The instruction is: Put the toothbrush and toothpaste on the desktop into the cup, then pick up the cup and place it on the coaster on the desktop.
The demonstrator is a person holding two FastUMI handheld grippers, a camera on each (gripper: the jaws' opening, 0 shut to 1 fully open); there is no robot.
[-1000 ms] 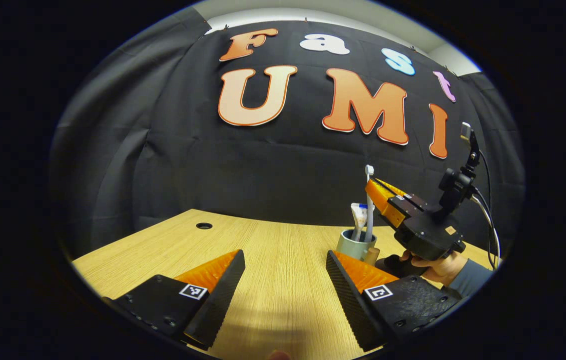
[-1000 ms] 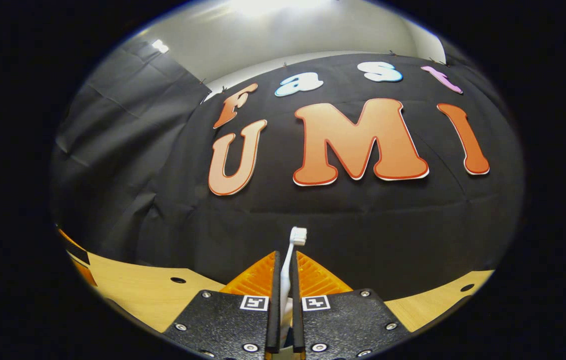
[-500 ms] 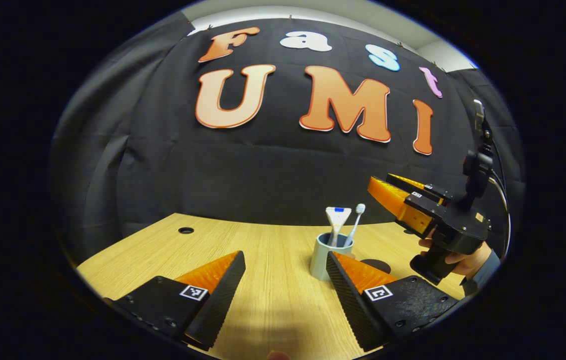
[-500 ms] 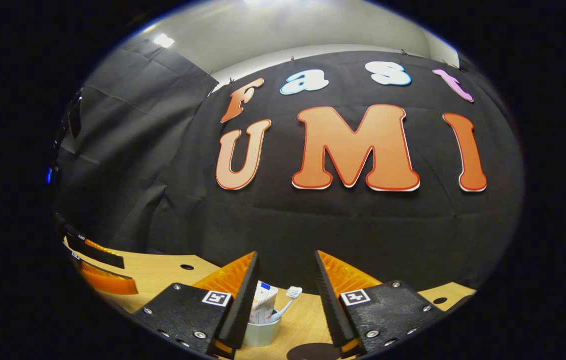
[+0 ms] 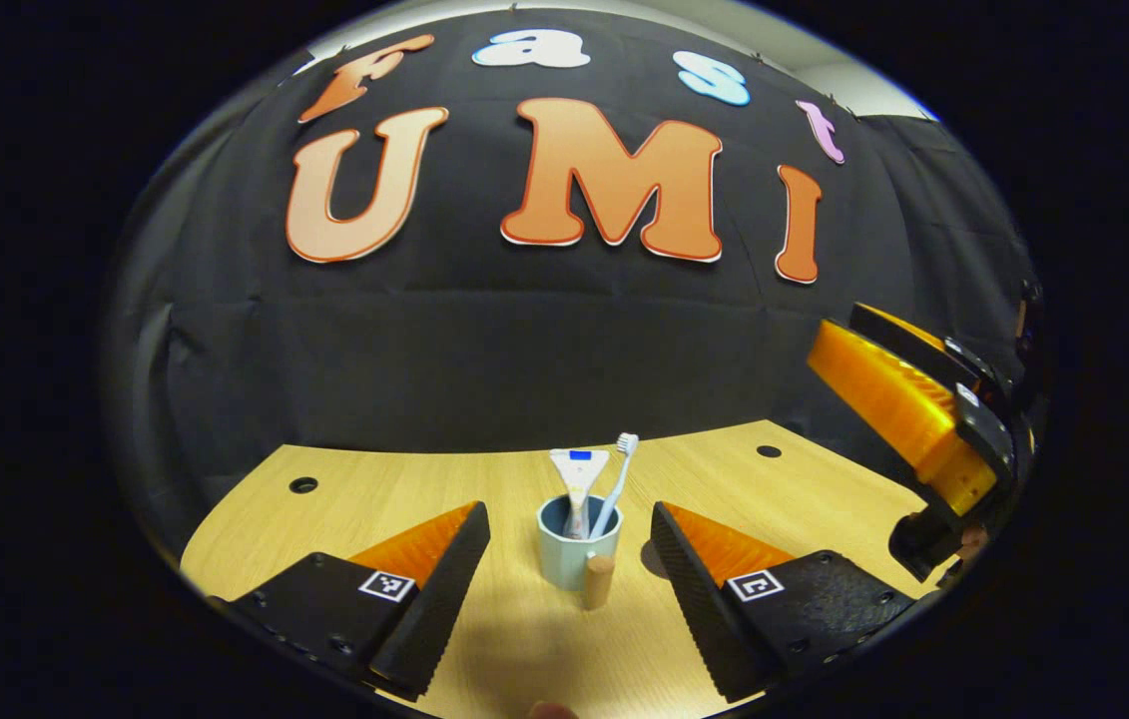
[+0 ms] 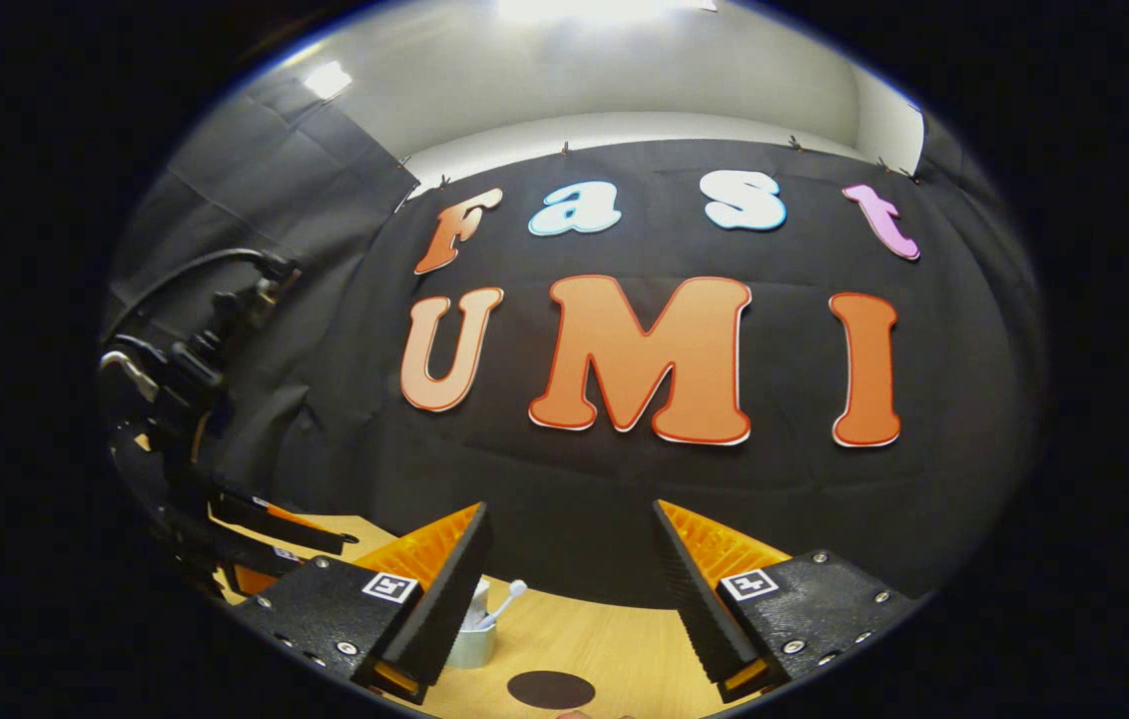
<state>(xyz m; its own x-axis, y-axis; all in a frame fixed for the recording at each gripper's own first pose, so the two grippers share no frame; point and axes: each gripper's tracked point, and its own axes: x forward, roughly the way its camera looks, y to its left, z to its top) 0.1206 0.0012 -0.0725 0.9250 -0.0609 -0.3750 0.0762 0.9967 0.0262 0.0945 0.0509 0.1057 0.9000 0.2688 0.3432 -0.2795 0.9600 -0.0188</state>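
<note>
Left gripper view: cup (image 5: 576,544) stands upright on the desktop (image 5: 404,489), dead ahead of the left gripper (image 5: 570,529), framed in the gap between its two fingers but farther out than the tips, no contact. Toothpaste (image 5: 579,477) and toothbrush (image 5: 616,481) both stand in the cup, brush head up and leaning right. Small wooden handle (image 5: 597,581) sticks out of the cup's near side. Left gripper wide open, holding nothing. Right gripper (image 5: 908,404) hangs up off the desktop, far right of the cup, well apart. Right gripper view: right gripper (image 6: 570,574) also wide open, empty; cup (image 6: 471,644) low on the left, partly behind its left finger (image 6: 434,599). Dark round coaster (image 6: 551,689) lies flat on the desktop just right of the cup, between the fingers and below them, bare. Left gripper (image 6: 275,529) sits at the far left.
</note>
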